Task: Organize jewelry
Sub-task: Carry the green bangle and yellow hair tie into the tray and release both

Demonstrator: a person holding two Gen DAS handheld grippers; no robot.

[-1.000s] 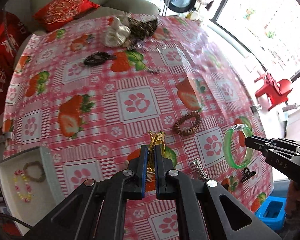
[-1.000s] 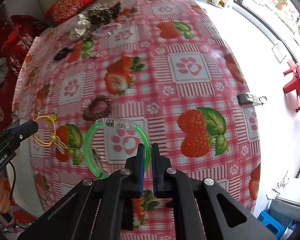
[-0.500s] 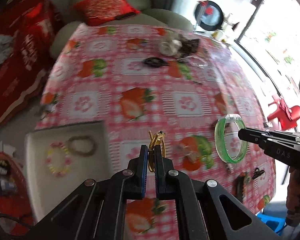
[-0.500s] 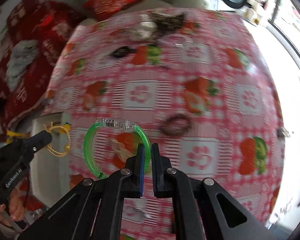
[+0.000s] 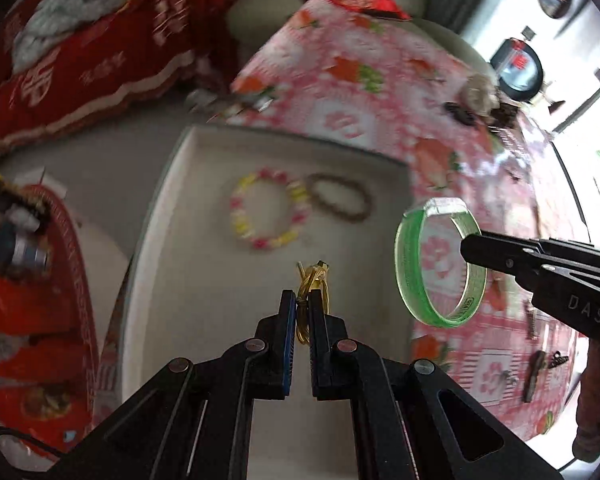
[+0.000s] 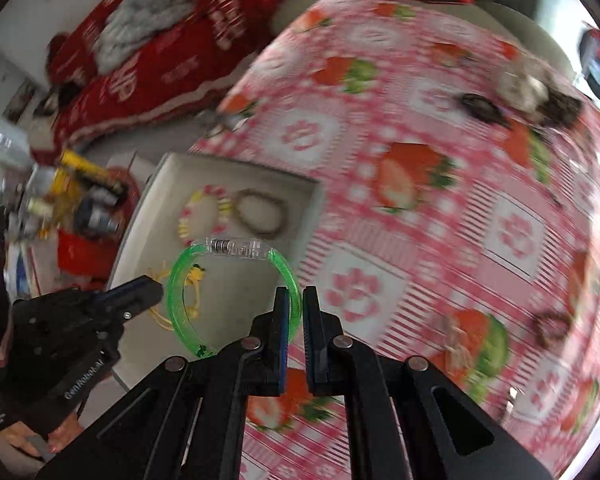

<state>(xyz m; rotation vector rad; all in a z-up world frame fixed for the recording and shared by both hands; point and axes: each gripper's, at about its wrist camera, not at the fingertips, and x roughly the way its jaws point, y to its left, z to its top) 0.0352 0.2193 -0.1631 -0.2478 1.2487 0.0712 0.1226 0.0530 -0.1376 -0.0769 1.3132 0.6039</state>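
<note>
My left gripper (image 5: 302,300) is shut on a yellow cord bracelet (image 5: 314,278) and holds it above the white tray (image 5: 204,288). The tray holds a pink-and-yellow bead bracelet (image 5: 269,210) and a brown bead bracelet (image 5: 340,198). My right gripper (image 6: 296,300) is shut on a green translucent bangle (image 6: 180,304), held over the tray's right edge; the bangle also shows in the left wrist view (image 5: 410,276). The left gripper (image 6: 148,290) with the yellow cord (image 6: 194,276) shows at the left of the right wrist view, over the tray (image 6: 148,216).
The pink strawberry tablecloth (image 6: 440,208) carries a brown bead bracelet (image 6: 552,326), a black hair tie (image 6: 478,106) and scrunchies (image 6: 532,86) at the far side. Hair clips (image 5: 536,372) lie near the front right. A red basket of oddments (image 5: 32,320) stands left of the tray.
Both grippers have swung left from over the tablecloth to over the white tray, each still holding its piece. The tray now fills the middle of the left wrist view.
</note>
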